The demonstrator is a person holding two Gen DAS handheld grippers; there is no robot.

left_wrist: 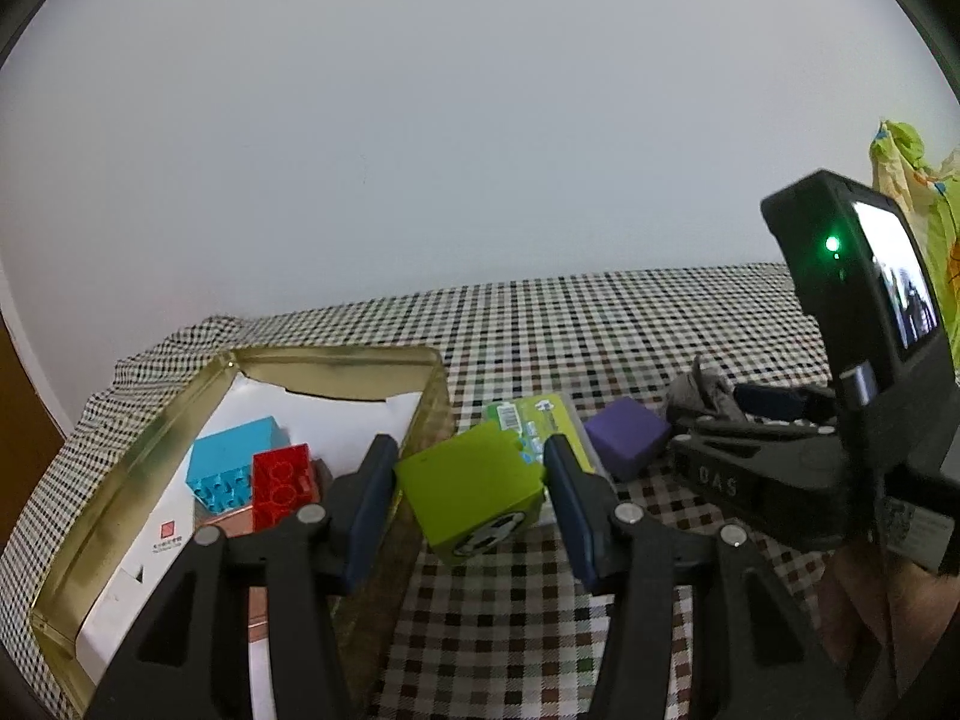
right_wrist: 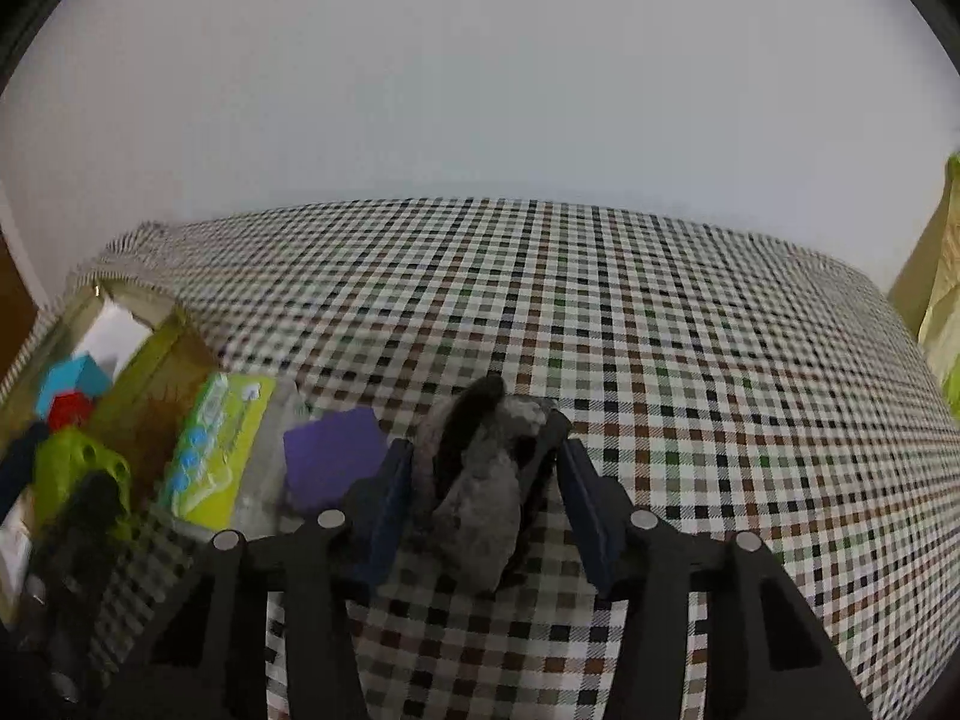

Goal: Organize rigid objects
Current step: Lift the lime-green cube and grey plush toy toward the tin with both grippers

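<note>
On the checked-cloth surface (right_wrist: 660,330), a lime-green plastic cube (left_wrist: 474,495) is pinched between the left tongs (left_wrist: 471,483).
Beside the open gold tin box (left_wrist: 150,444), which holds a blue brick (left_wrist: 231,462) and a red brick (left_wrist: 279,483), a grey fuzzy object (right_wrist: 480,480) is bracketed by the right tongs (right_wrist: 486,480); whether it is gripped cannot be told.

Setting looked domestic: checked tablecloth (right_wrist: 660,330) across frame centre, plain wall above, toy bricks in gold tin (left_wrist: 150,450) lower left.
</note>
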